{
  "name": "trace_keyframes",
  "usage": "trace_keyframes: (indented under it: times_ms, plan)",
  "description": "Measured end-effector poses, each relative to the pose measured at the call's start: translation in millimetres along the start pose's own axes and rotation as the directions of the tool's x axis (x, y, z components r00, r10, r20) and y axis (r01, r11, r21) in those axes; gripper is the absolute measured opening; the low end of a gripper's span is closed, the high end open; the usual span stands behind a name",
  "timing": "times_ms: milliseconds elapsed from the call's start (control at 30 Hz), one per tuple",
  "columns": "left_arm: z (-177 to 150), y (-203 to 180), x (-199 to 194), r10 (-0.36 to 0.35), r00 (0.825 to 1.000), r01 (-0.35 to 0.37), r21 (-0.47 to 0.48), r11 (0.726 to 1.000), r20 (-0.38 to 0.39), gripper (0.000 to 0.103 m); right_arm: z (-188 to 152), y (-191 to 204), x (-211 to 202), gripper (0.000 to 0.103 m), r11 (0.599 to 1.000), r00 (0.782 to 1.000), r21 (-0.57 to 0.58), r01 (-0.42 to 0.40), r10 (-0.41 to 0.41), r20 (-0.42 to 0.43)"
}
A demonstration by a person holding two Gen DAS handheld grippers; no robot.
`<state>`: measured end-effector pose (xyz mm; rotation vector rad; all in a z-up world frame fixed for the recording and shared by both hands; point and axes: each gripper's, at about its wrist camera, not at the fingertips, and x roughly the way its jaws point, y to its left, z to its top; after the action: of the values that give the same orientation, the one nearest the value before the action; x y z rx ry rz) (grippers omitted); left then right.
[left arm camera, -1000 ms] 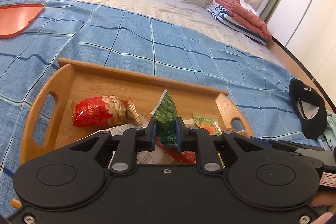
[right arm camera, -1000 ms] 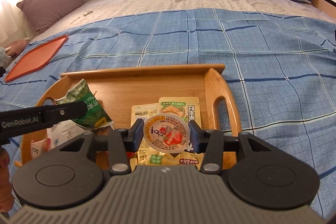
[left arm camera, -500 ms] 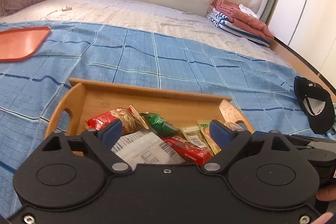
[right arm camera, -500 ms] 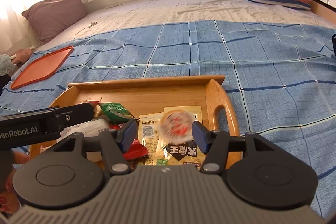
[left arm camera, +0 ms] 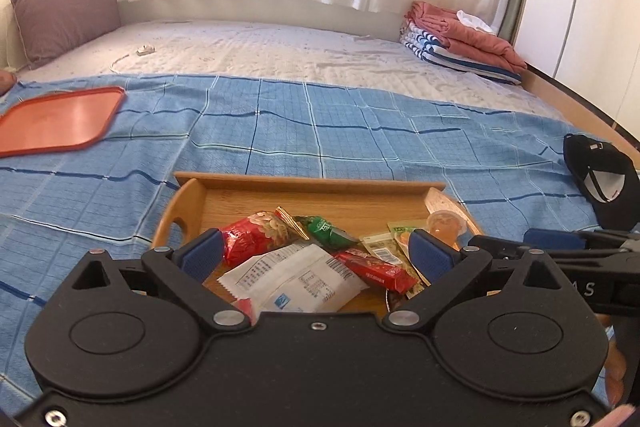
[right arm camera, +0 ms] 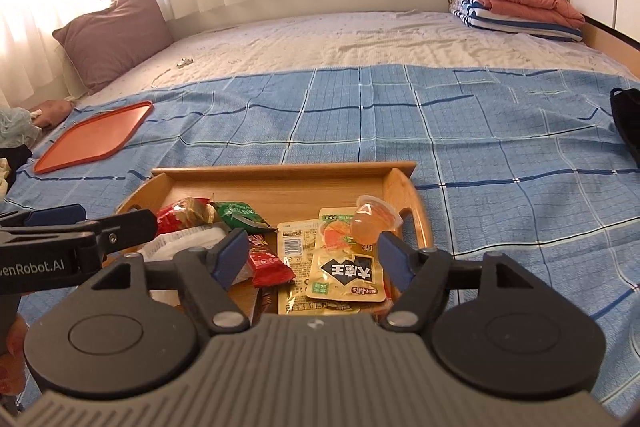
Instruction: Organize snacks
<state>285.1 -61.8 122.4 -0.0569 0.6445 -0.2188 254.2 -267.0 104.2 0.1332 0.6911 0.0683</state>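
Observation:
A wooden tray [left arm camera: 312, 183] [right arm camera: 280, 171] on the blue blanket holds several snacks: a red nut bag [left arm camera: 256, 235], a green packet [left arm camera: 328, 229] [right arm camera: 240, 213], a white packet [left arm camera: 292, 277], a red bar [left arm camera: 372, 267] [right arm camera: 268, 263], yellow sachets [right arm camera: 344, 267] and a jelly cup [left arm camera: 445, 225] [right arm camera: 374, 223] lying tilted by the right handle. My left gripper [left arm camera: 316, 257] is open and empty above the tray's near side. My right gripper [right arm camera: 310, 257] is open and empty above the sachets.
An orange tray [left arm camera: 60, 123] [right arm camera: 96, 137] lies on the blanket to the far left. A black cap [left arm camera: 604, 183] lies at the right. Folded clothes [left arm camera: 460, 39] [right arm camera: 516, 3] and a mauve pillow [left arm camera: 64, 11] [right arm camera: 116, 31] sit at the back.
My left gripper opened and the green packet now lies in the tray. My right gripper opened and the jelly cup dropped into the tray. Both grippers pulled back and up.

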Motion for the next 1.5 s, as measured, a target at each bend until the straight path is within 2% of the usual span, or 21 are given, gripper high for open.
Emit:
trace_keyframes:
  times_ms: [200, 733, 967, 1200, 1500]
  plan:
    - [0, -4, -31, 0.01, 1.0, -0.01, 0.021, 1.0, 0.013, 0.1, 1, 4, -28, 0.088, 1.0, 1.0, -0.001, 0.0, 0.0, 0.026]
    - [-1, -6, -122, 0.026, 0.999, -0.027, 0.068, 0.997, 0.02, 0.101, 0, 16, -106, 0.089, 0.999, 0.997, -0.035, 0.023, -0.021, 0.073]
    - [-14, -4, -169, 0.01, 1.0, -0.012, 0.08, 0.997, 0.023, 0.101, -14, 18, -149, 0.091, 0.998, 0.995, -0.052, 0.016, -0.011, 0.097]
    - [-26, -13, -226, -0.023, 0.997, 0.015, 0.12, 0.993, 0.067, 0.103, -30, 21, -194, 0.093, 0.998, 0.99, -0.06, 0.001, 0.007, 0.138]
    - [-68, -24, -278, -0.047, 0.989, 0.026, 0.151, 0.988, 0.139, 0.103, -63, 29, -241, 0.097, 0.994, 0.974, -0.106, 0.031, -0.006, 0.225]
